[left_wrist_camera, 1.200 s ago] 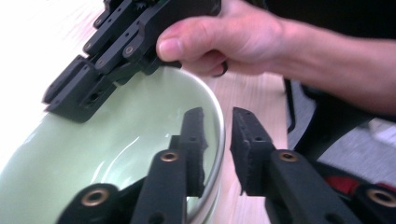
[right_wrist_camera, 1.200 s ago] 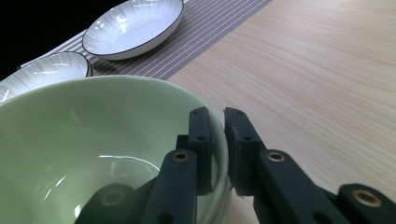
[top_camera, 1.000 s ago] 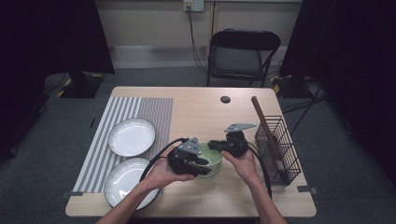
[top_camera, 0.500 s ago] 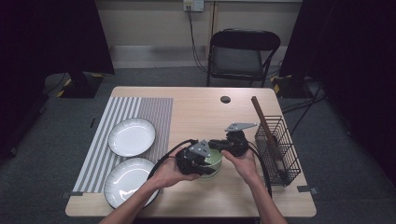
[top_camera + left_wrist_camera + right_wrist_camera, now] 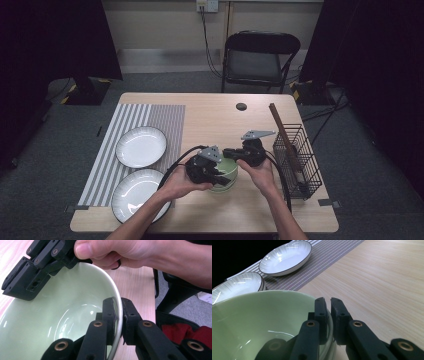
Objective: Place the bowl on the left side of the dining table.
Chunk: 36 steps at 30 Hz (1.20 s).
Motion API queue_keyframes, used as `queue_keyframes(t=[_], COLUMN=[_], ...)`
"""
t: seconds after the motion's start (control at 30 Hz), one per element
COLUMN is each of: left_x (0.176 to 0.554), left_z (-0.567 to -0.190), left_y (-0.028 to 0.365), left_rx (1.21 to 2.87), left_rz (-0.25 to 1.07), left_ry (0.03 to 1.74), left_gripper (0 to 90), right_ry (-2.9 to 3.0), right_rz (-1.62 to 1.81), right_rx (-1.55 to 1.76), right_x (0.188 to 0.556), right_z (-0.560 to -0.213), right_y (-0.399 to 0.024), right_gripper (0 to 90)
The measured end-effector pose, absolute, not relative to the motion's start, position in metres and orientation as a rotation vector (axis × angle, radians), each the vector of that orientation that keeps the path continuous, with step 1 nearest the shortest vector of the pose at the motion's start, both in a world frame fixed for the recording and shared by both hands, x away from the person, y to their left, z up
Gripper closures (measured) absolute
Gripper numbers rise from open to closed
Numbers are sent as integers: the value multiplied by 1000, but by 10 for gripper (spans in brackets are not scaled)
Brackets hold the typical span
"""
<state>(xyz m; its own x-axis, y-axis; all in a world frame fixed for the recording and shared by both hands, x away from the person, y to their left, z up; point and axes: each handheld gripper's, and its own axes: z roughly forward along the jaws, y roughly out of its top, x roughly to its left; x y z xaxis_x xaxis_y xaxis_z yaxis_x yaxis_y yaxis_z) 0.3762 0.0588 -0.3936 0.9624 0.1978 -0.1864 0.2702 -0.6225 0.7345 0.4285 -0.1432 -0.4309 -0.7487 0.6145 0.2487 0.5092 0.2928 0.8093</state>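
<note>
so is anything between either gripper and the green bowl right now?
Nothing visible. Both grippers are already on the green bowl: the left gripper has its fingers clamped across the rim, one inside and one outside, and the right gripper pinches the rim on the opposite side the same way.

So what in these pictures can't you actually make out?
- High view: the green bowl is mostly hidden by both tongs and hands.
- High view: the small dark disc is too small to identify.
- High view: the wire basket contents are unclear through the mesh.
- Left gripper view: the bowl's base is cut off.
</note>
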Motion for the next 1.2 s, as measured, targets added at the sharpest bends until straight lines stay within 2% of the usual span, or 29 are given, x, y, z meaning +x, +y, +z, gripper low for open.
queue_keyframes(t=[0.47,0.63,1.2], left_x=[370,371,371], left_z=[-394,-395,-399], left_y=[54,49,54], left_rx=[2336,2349,2309], left_rz=[-21,-32,-49], left_ry=[315,291,290], left_gripper=[759,820,832], right_ry=[2429,2424,2348], right_rz=[1460,1455,1497], right_rx=[1068,1053,1078], right_x=[428,427,435], right_z=[-431,-430,-420], right_y=[-143,-142,-150], right_gripper=[844,845,822])
